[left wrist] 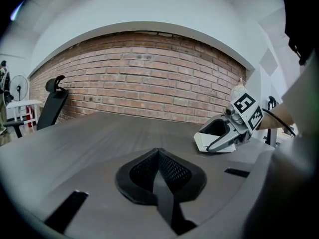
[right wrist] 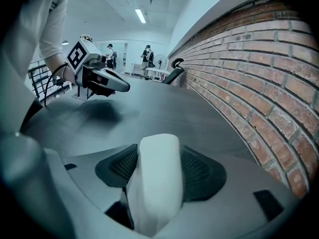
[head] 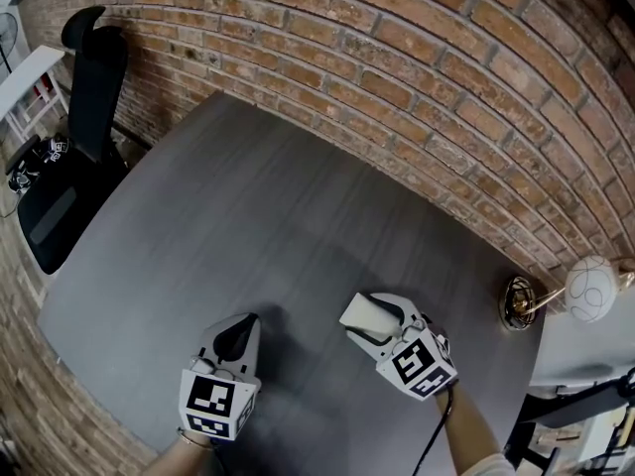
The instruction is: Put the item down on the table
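Head view, from the left: a black chair [head: 84, 127] stands off the tabletop's left edge. The left gripper [head: 236, 337] hangs by the near edge, toward its left end. In the left gripper view its jaws [left wrist: 159, 171] are closed pad to pad with nothing between them. To its right along the near edge, well apart from it, the right gripper [head: 372, 320] is clamped on the item [head: 365, 315], a pale, smooth, round-ended block. In the right gripper view the item [right wrist: 157, 178] fills the gap between the pads, which press on its two sides. The left gripper view shows the item [left wrist: 204, 142] low over the grey table [head: 278, 226], but whether it touches the surface cannot be told. By my reading the task is near its end and not done: the item has reached the table at a bare spot, and what is left is to settle it flat, part the jaws and draw back. Its long axis runs along the jaws, its free end pointing left across the tabletop, roughly along the brick wall [head: 417, 58].
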`<state>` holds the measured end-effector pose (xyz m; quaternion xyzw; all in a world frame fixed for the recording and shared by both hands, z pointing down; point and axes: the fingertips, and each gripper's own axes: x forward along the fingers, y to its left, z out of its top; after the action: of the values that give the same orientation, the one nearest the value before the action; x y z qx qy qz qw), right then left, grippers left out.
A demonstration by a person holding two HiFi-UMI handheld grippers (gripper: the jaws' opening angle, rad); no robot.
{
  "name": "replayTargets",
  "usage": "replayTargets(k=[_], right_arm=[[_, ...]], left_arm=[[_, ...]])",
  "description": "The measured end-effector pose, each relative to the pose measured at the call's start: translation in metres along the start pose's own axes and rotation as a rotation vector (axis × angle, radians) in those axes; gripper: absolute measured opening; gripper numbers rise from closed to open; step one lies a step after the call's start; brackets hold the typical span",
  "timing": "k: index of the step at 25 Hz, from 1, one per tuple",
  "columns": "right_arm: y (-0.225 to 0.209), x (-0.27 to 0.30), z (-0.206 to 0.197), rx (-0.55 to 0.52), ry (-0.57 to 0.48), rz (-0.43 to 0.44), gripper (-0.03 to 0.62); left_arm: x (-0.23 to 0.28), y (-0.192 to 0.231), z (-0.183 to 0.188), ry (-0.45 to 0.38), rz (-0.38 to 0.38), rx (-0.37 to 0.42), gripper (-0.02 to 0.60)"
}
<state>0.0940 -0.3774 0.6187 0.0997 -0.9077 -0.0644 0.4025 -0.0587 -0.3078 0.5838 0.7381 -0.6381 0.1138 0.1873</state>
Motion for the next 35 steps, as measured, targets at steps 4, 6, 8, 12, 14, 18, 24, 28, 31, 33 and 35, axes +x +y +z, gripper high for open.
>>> replayTargets(k=[4, 6, 8, 12, 14, 18, 24, 28, 31, 33, 35], right_arm=[[0.001, 0.004, -0.002, -0.009, 0.014, 0.014, 0.295], [0.001, 0.005, -0.003, -0.008, 0.017, 0.018, 0.295], [0.001, 0.006, -0.004, -0.005, 0.023, 0.025, 0.295], [0.003, 0.01, -0.006, -0.012, 0.064, 0.04, 0.295], [0.003, 0.012, -0.007, -0.011, 0.081, 0.044, 0.295], [0.001, 0.013, -0.007, 0.041, 0.092, 0.055, 0.295], [-0.002, 0.014, -0.008, 0.082, 0.107, 0.077, 0.295], [-0.003, 0.016, -0.01, 0.119, 0.141, 0.095, 0.296], [-0.007, 0.02, -0.016, 0.12, 0.167, 0.1, 0.296], [-0.007, 0.024, -0.02, 0.113, 0.177, 0.106, 0.296], [-0.007, 0.026, -0.022, 0.109, 0.18, 0.107, 0.298]], left_arm=[[0.0, 0.002, -0.002, 0.002, 0.005, -0.002, 0.015], [0.001, 0.003, -0.004, 0.003, 0.007, -0.006, 0.015], [0.002, 0.003, -0.005, 0.003, 0.008, -0.012, 0.015], [0.003, 0.001, -0.004, 0.003, 0.005, -0.015, 0.015], [0.003, 0.001, -0.004, 0.004, 0.003, -0.012, 0.015], [0.003, 0.003, -0.006, 0.01, 0.004, -0.012, 0.015], [0.003, 0.001, -0.006, 0.017, -0.007, -0.01, 0.015], [0.004, -0.001, -0.005, 0.018, -0.019, -0.014, 0.015], [0.003, -0.002, -0.003, 0.015, -0.018, -0.013, 0.015], [0.002, -0.001, -0.002, 0.015, -0.016, -0.012, 0.015], [0.0, 0.0, 0.0, 0.015, -0.012, -0.01, 0.015]])
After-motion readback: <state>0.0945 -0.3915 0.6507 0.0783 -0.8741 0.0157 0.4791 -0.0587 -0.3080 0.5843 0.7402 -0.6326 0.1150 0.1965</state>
